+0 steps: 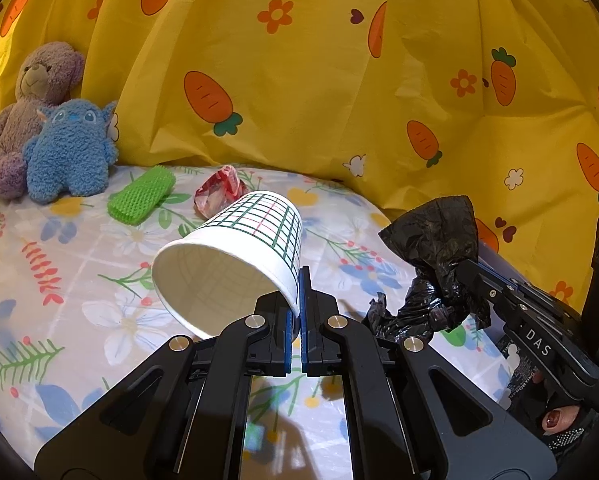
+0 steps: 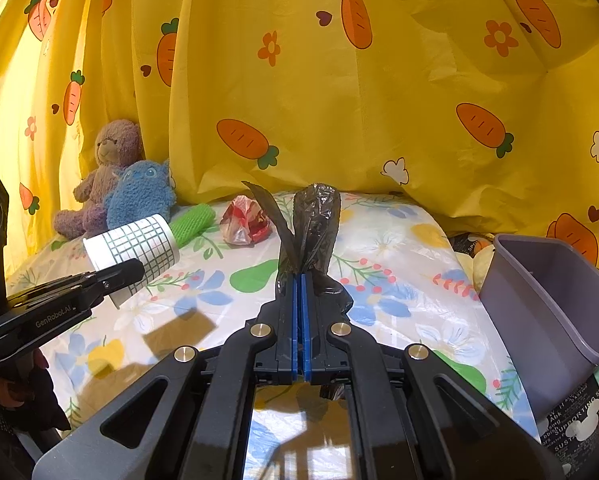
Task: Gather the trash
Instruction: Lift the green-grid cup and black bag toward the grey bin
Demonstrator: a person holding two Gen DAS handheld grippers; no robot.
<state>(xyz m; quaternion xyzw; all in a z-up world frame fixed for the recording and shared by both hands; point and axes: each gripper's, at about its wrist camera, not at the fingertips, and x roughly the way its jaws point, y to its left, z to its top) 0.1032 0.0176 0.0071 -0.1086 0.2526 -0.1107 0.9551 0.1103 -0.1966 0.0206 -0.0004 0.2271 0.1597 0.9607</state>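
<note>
The left gripper (image 1: pixel 300 280) pinches the rim of a smooth, grid-printed paper cup (image 1: pixel 235 256). The right gripper (image 2: pixel 299 280) clamps a crinkled black plastic bag (image 2: pixel 315 224).

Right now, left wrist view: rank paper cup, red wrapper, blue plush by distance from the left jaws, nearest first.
1. paper cup: held by its rim in the left gripper, mouth facing the camera.
2. red wrapper: just behind the cup, on the floral sheet.
3. blue plush: far left, against the yellow curtain.
</note>
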